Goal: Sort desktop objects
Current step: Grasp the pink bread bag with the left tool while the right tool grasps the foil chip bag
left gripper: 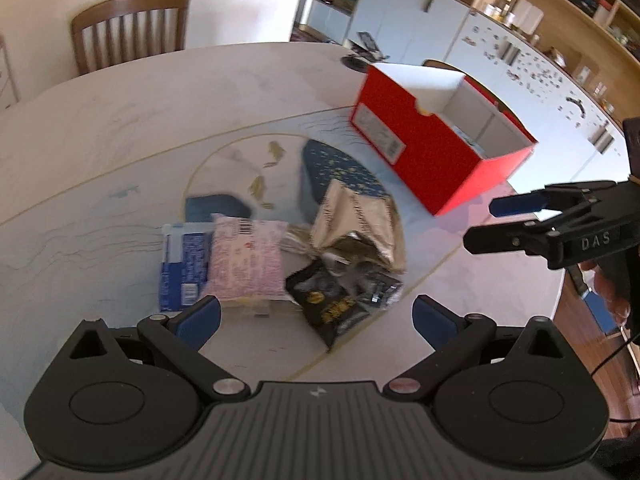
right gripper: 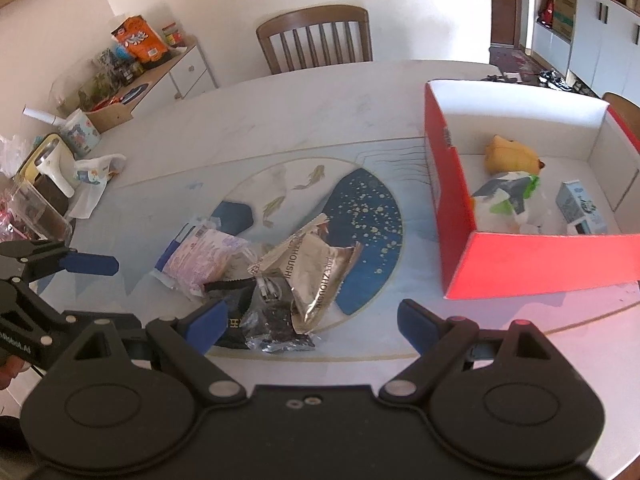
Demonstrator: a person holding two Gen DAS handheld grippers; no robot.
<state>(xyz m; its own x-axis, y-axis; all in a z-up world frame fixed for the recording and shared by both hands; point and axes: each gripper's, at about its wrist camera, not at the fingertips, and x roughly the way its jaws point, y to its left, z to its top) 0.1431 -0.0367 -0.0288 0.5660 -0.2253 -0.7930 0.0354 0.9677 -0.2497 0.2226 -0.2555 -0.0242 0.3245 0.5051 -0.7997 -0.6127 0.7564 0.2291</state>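
Observation:
A heap of packets lies on the round table mat: a pink packet (left gripper: pixel 246 260) (right gripper: pixel 200 260) resting on a blue box (left gripper: pixel 184 268), a crumpled silver-gold bag (left gripper: pixel 356 224) (right gripper: pixel 316 268) and a black packet (left gripper: pixel 340 304) (right gripper: pixel 268 316). My left gripper (left gripper: pixel 316 320) hovers open just short of the heap with nothing between its fingers. My right gripper (right gripper: pixel 312 324) (left gripper: pixel 486 222) is open too, to the right of the heap, holding nothing. An open red box (left gripper: pixel 436 136) (right gripper: pixel 456 200) stands at the right and holds a yellow plush toy (right gripper: pixel 512 154), a white-green bag (right gripper: pixel 508 196) and a small carton (right gripper: pixel 580 208).
A wooden chair (left gripper: pixel 128 28) (right gripper: pixel 316 36) stands behind the table. A side cabinet (right gripper: pixel 184 68) at the far left is cluttered with snack bags, and a white dryer (right gripper: pixel 52 164) and cloth lie near the table's left edge. White cupboards (left gripper: pixel 420 20) line the far right wall.

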